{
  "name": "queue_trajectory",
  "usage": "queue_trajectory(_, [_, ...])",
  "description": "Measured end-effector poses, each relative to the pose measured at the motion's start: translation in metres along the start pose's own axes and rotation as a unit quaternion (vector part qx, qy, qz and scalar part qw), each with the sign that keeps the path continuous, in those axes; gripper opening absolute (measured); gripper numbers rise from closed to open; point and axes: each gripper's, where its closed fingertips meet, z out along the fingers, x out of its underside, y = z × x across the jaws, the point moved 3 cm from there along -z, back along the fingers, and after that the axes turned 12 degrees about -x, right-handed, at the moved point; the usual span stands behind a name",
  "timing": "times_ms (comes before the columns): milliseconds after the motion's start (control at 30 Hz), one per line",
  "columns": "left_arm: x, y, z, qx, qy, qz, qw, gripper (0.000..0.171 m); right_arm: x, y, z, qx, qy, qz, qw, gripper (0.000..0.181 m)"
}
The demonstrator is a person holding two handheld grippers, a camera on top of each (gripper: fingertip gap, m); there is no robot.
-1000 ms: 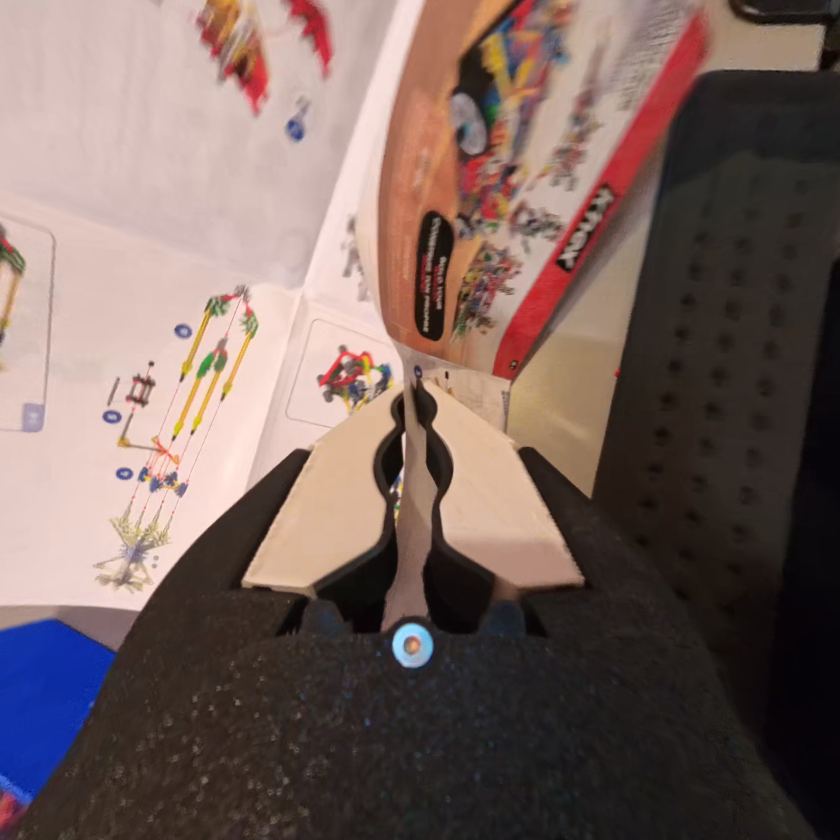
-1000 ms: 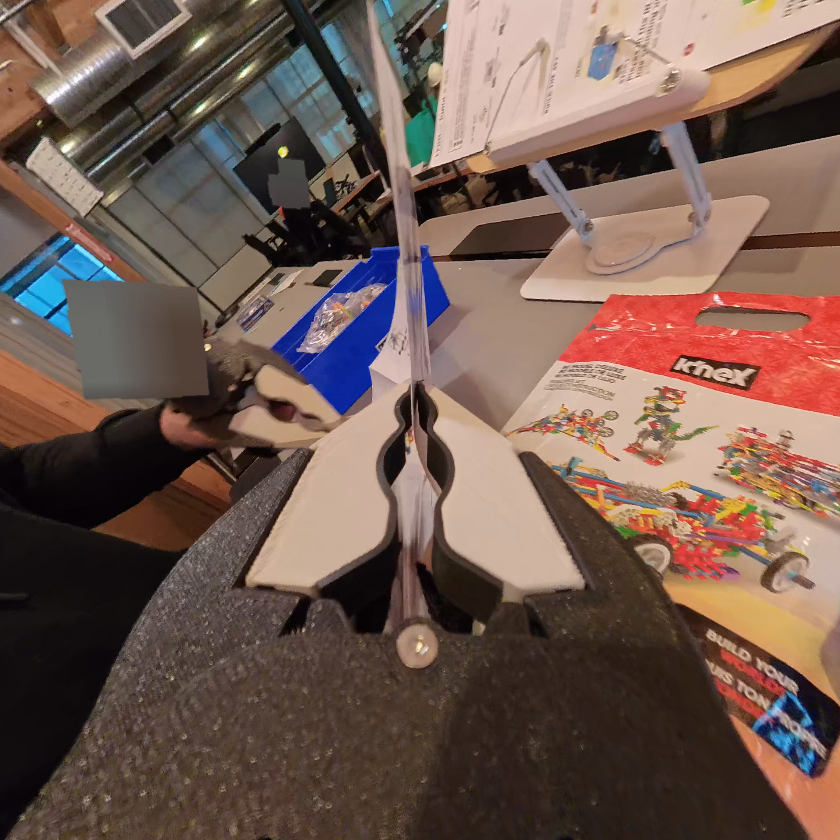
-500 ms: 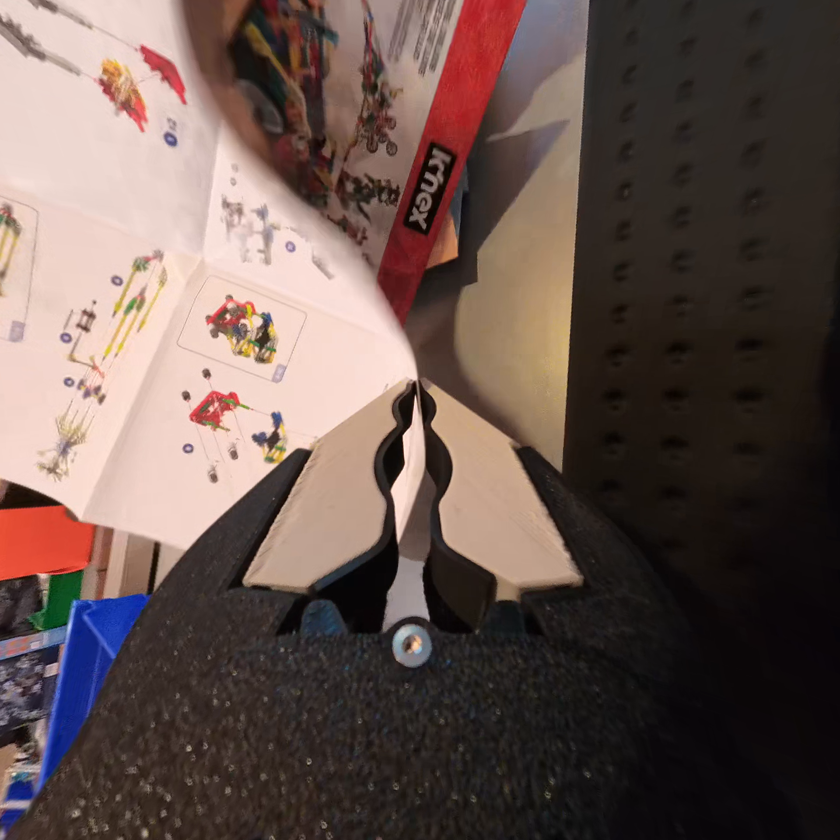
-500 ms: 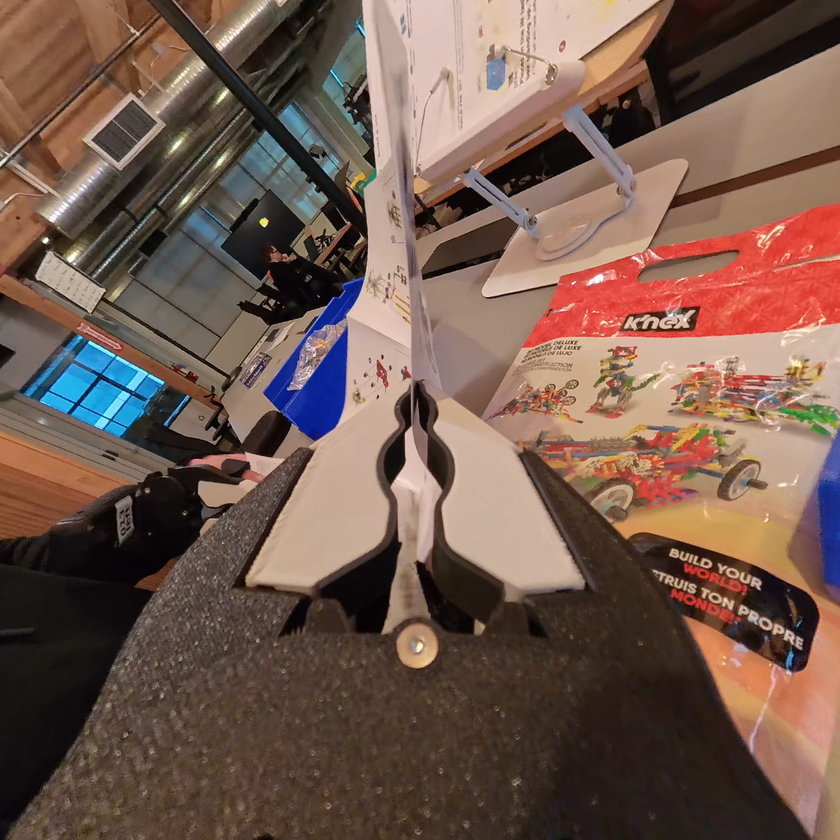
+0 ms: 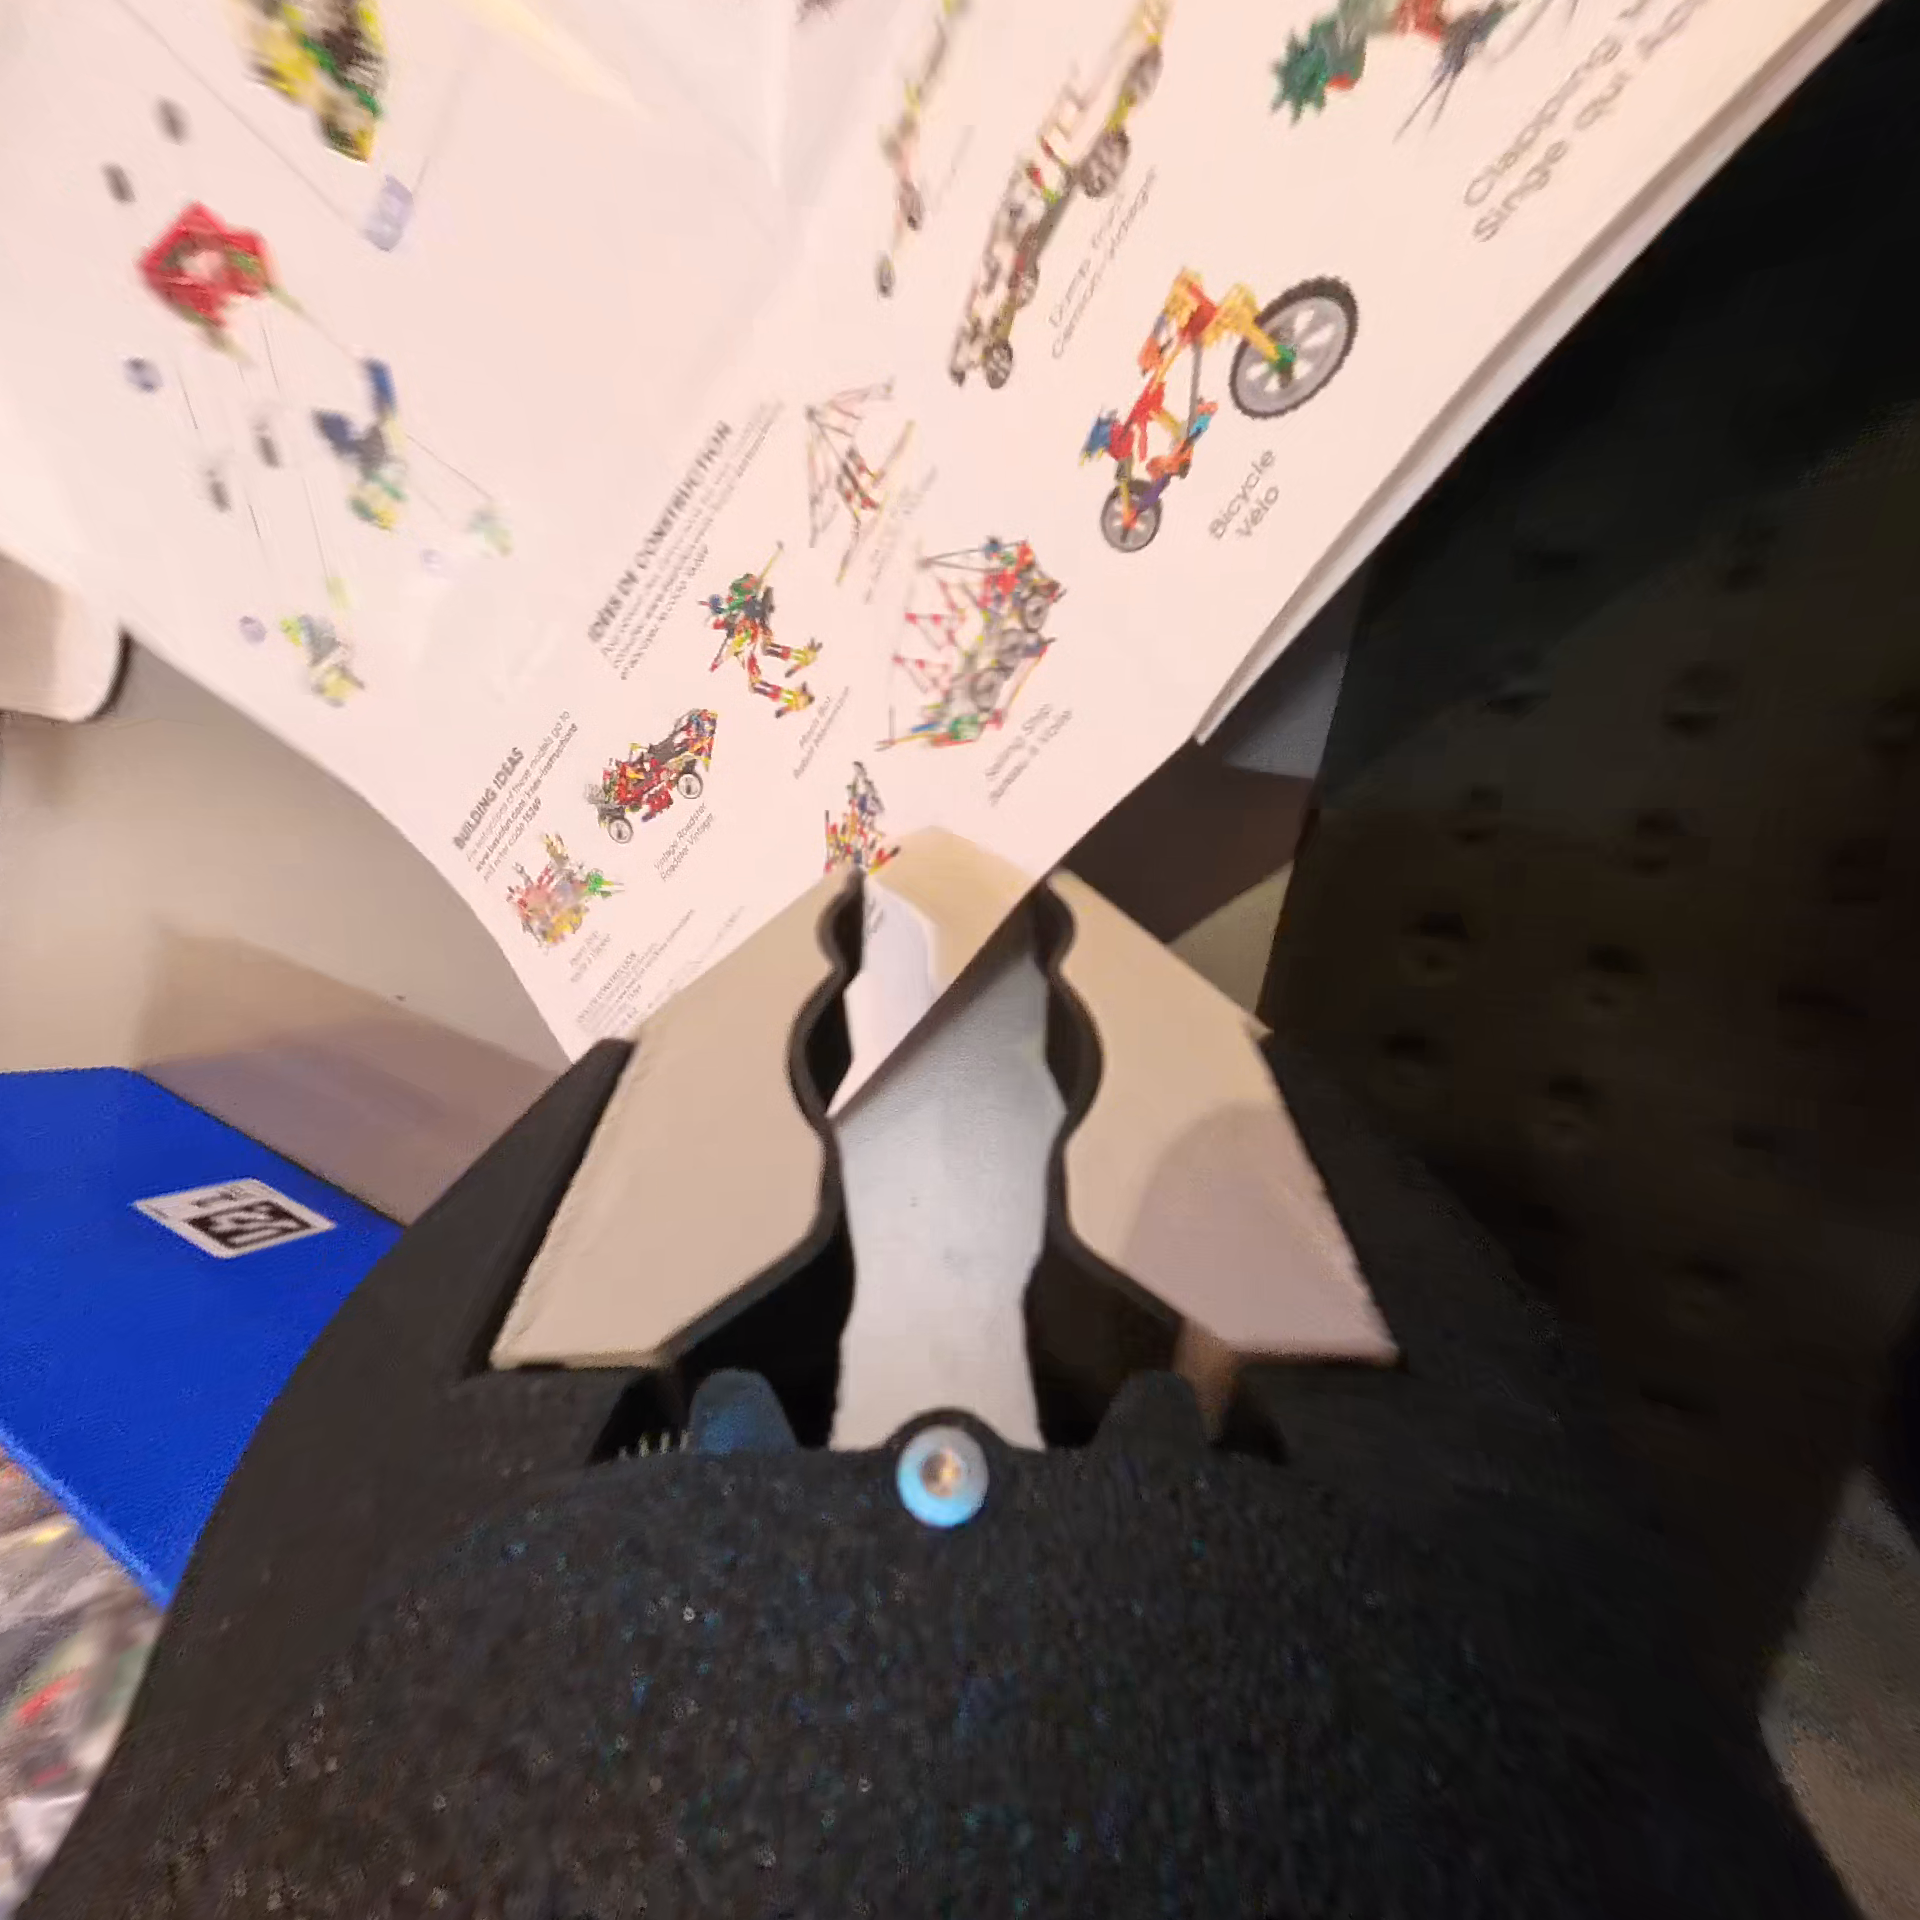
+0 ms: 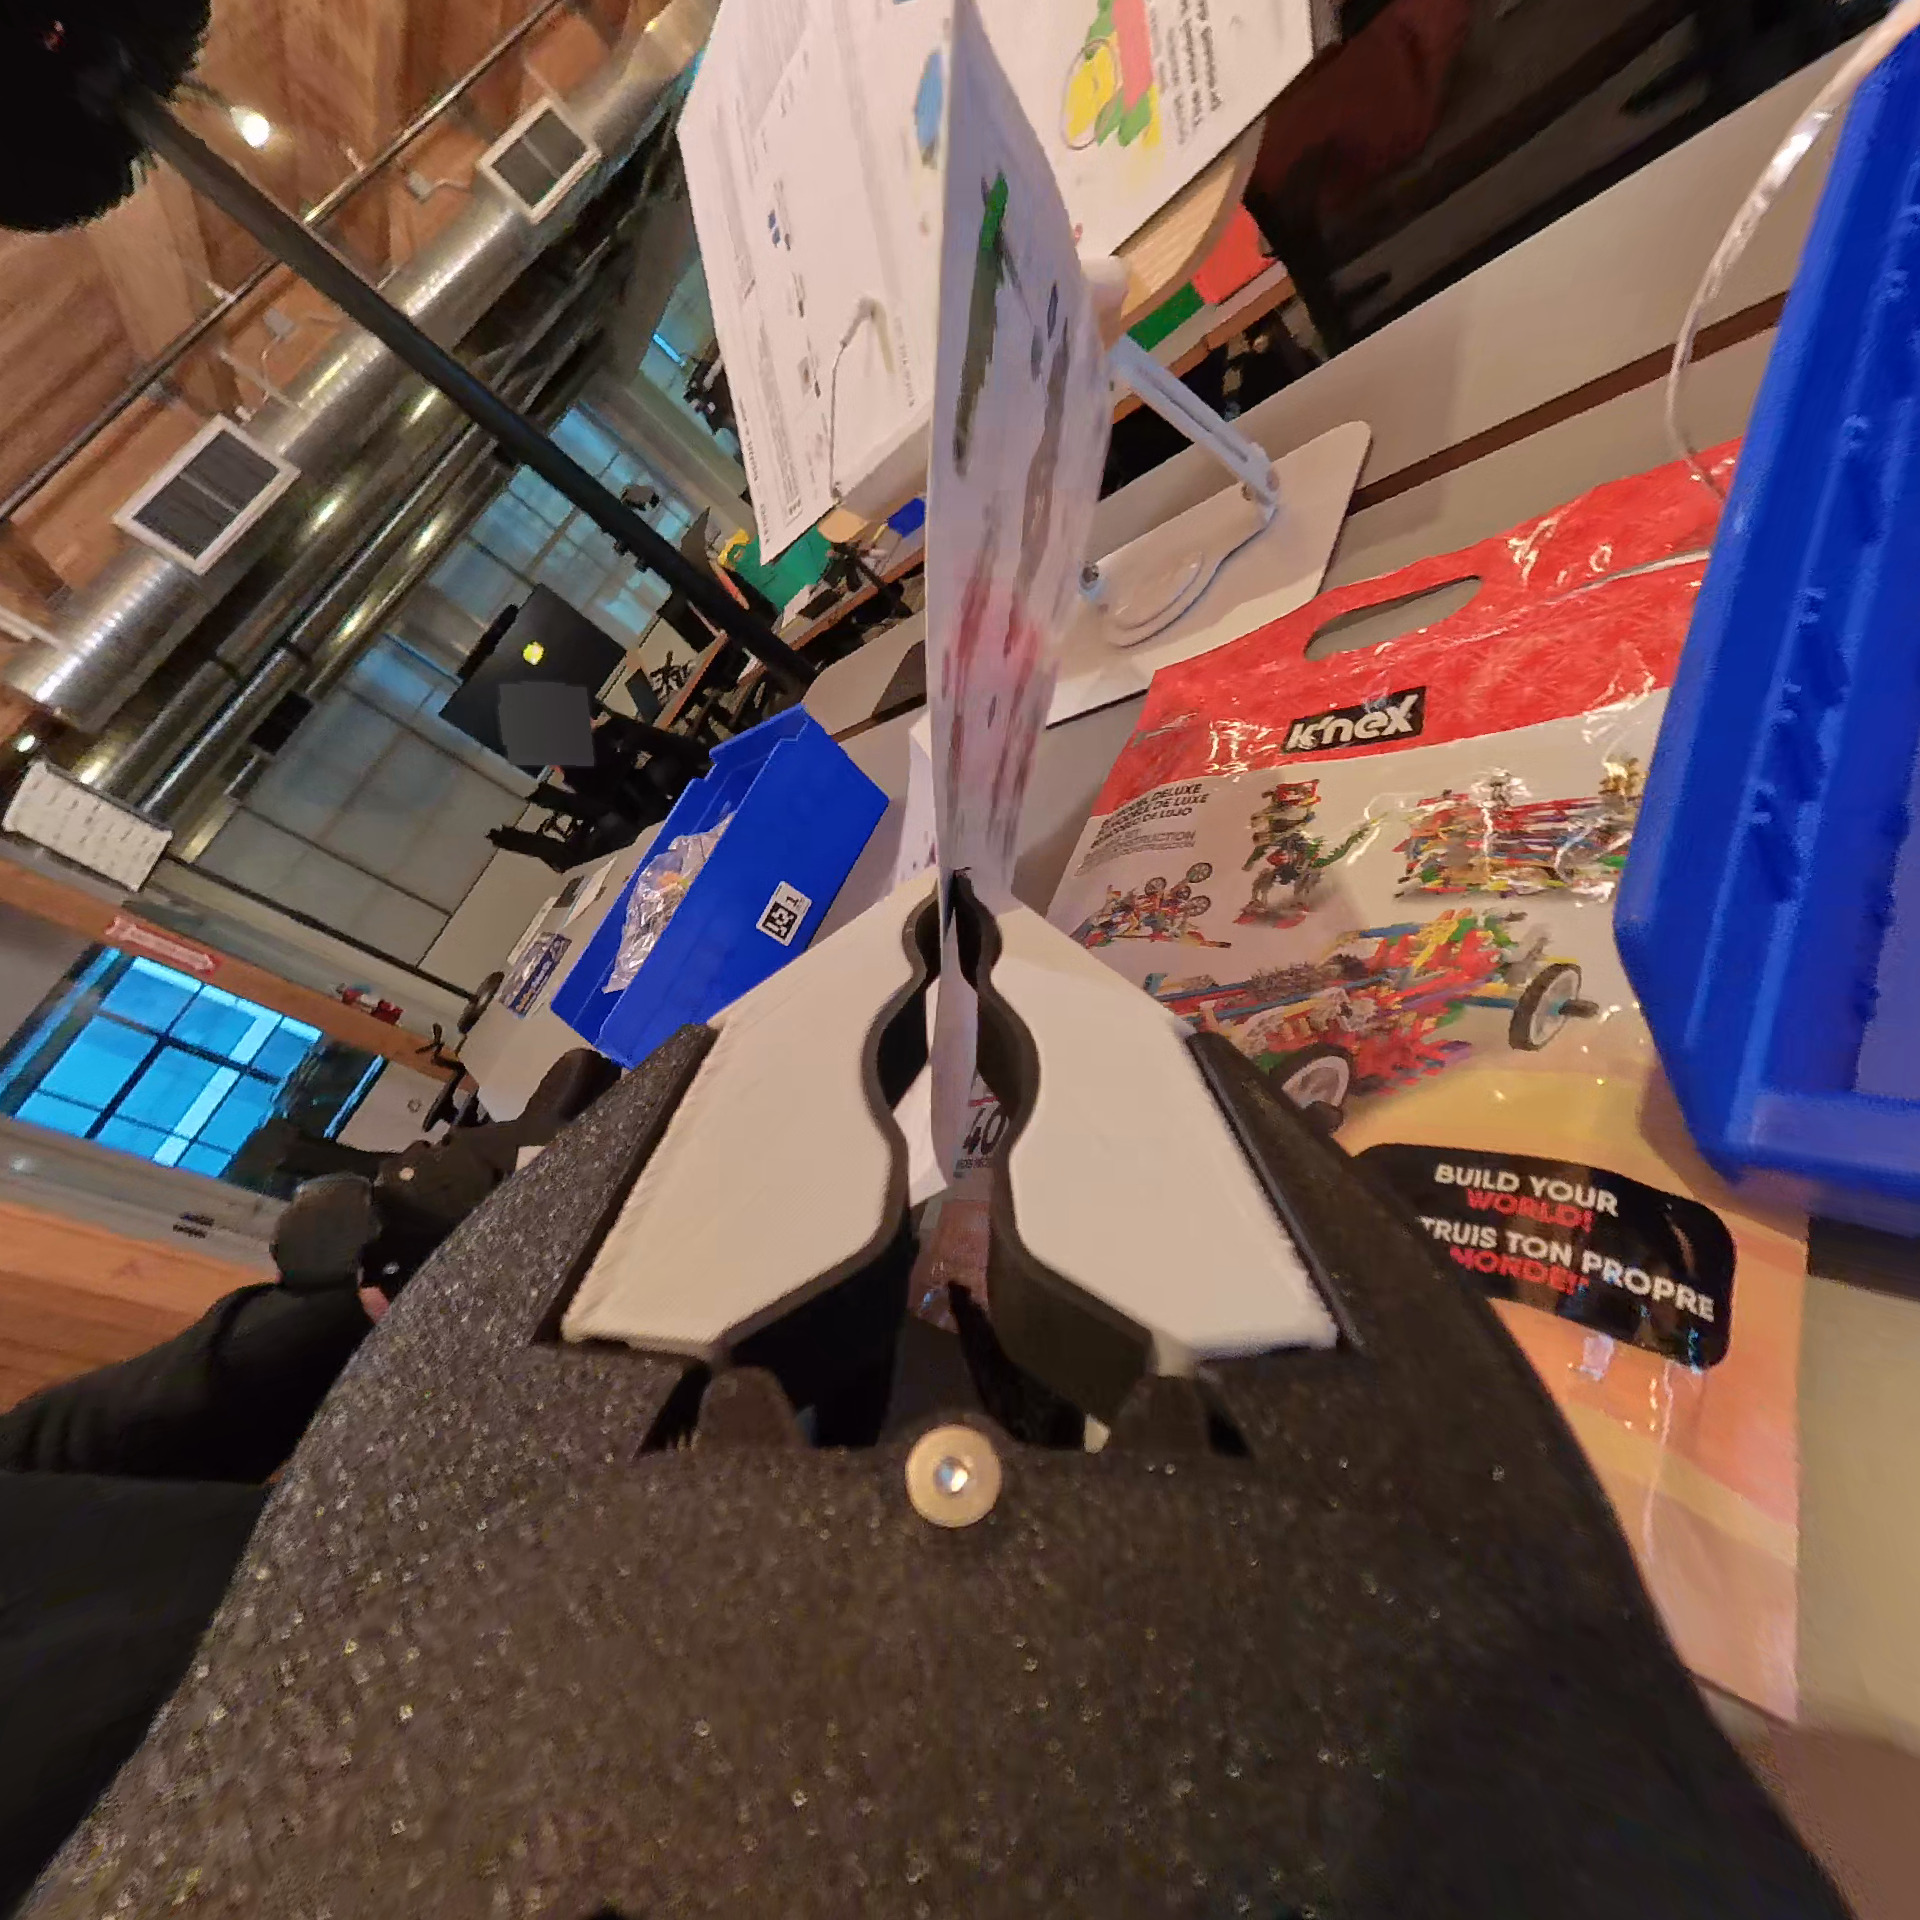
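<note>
A white folded instruction sheet (image 5: 727,416) printed with coloured toy models fills the upper left wrist view. Its lower corner lies between the fingers of my left gripper (image 5: 945,883), whose jaws stand apart with a clear gap. My right gripper (image 6: 956,883) is shut on the same sheet (image 6: 1008,520), which stands edge-on and upright above its tips. A building-toy bag (image 6: 1403,883) with a red top and a handle slot lies flat on the grey table to the right of it.
A blue bin (image 6: 1787,675) stands close on the right and another blue bin (image 6: 727,883) with a clear bag inside on the left. A white document stand (image 6: 1226,520) holds papers behind. A blue bin (image 5: 156,1299) and a dark perforated chair back (image 5: 1610,935) flank the left gripper. My hands' fingertips stand some 35 cm from each other.
My left gripper's jaws have parted from a tight pinch on the sheet. The sheet has swung over so another printed face shows. My right gripper keeps its hold and has tilted.
</note>
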Motion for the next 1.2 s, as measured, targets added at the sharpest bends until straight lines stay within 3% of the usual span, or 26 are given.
queue_trajectory(100, [-0.018,0.007,-0.014,0.004,-0.019,-0.045,0.999,0.05,0.006,-0.005,-0.003,0.02,-0.01,0.002,1.0,0.0])
queue_trajectory(200, [-0.058,0.006,-0.029,0.0,-0.067,-0.029,0.997,0.061,0.01,-0.011,-0.005,0.028,-0.019,0.013,0.999,0.0])
queue_trajectory(267, [-0.092,-0.014,-0.035,0.03,-0.11,-0.009,0.993,0.064,0.011,-0.015,-0.006,0.029,-0.025,0.021,0.999,0.0])
queue_trajectory(367, [-0.121,-0.049,-0.025,0.048,-0.137,0.044,0.988,0.071,0.009,-0.018,-0.006,0.034,-0.026,0.018,0.999,0.0])
queue_trajectory(433, [-0.124,-0.067,-0.009,0.045,-0.13,0.069,0.988,0.074,0.006,-0.018,-0.007,0.035,-0.03,0.019,0.999,0.0])
queue_trajectory(533, [-0.125,-0.077,0.001,0.036,-0.146,0.062,0.987,0.056,0.001,-0.021,-0.01,0.037,-0.039,0.021,0.998,0.0])
queue_trajectory(600, [-0.123,-0.085,0.005,0.05,-0.143,0.062,0.987,0.054,-0.002,-0.025,-0.013,0.042,-0.043,0.024,0.998,0.0])
queue_trajectory(900, [-0.123,-0.095,0.003,0.079,-0.183,0.017,0.98,0.086,-0.005,-0.031,-0.015,0.048,-0.052,0.033,0.997,0.0])
queue_trajectory(1033, [-0.117,-0.089,0.001,0.051,-0.189,0.007,0.981,0.085,-0.005,-0.032,-0.012,0.049,-0.052,0.035,0.997,0.0])
queue_trajectory(1200, [-0.124,-0.086,0.001,0.035,-0.21,0.012,0.977,0.049,-0.007,-0.032,-0.005,0.043,-0.055,0.04,0.997,0.0])
